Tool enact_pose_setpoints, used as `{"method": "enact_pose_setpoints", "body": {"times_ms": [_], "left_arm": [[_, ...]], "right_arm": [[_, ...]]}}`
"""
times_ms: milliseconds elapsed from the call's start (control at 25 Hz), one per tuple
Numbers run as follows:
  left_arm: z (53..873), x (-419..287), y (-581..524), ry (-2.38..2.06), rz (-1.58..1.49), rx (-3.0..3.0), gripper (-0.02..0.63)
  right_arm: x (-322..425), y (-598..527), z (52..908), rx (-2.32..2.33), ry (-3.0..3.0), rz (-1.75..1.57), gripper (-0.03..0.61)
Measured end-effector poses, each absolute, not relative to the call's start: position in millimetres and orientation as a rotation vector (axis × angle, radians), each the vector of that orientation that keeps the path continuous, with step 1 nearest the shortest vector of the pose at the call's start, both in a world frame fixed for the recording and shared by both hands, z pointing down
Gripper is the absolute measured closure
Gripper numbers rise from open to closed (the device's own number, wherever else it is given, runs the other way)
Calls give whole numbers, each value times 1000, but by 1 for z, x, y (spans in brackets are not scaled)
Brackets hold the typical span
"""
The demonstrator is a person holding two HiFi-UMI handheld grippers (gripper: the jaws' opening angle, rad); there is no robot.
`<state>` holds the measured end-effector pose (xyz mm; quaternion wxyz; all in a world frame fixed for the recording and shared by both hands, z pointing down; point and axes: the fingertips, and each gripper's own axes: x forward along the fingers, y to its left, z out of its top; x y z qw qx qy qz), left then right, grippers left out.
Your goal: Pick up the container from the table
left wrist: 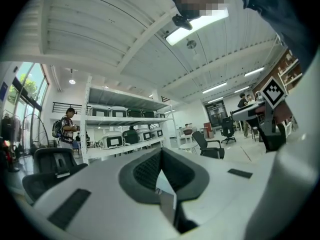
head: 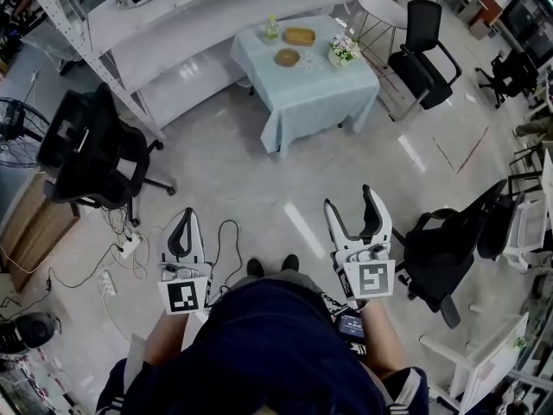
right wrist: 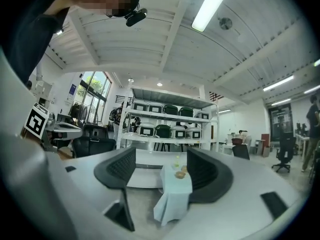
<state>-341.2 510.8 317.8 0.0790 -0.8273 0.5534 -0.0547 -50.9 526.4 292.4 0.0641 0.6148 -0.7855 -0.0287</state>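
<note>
Both claws in the air, table still well ahead of me

My left gripper (head: 184,218) has its jaws pressed together on nothing; my right gripper (head: 349,199) stands wide apart with only air between the pads. The table (head: 320,93), under a pale blue cloth, is well apart from both and shows through the right gripper's gap. On it lie an oblong brown container (head: 299,35) and a round brown dish (head: 287,57), both too small for me to make out what they hold
</note>
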Motion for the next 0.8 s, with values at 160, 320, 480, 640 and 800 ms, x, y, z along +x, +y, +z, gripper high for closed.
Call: {"method": "enact_pose_setpoints", "body": {"times_ms": [160, 320, 480, 640, 800], "left_arm": [[320, -354, 505, 1626, -170, -2498, 610], [321, -358, 494, 1624, -158, -2520, 611], [326, -355, 480, 1605, -188, -2510, 611], [328, -340, 458, 1626, -201, -2496, 611], [331, -319, 423, 1671, -205, -2461, 611]], "right_arm": [[-63, 516, 290, 1866, -2360, -110, 244], [-66, 500, 293, 1862, -2344, -111, 235], [-59, 482, 296, 1869, -2336, -88, 226], [-41, 455, 301, 1854, -2351, -82, 219], [-16, 411, 305, 1840, -2396, -70, 215]]}}
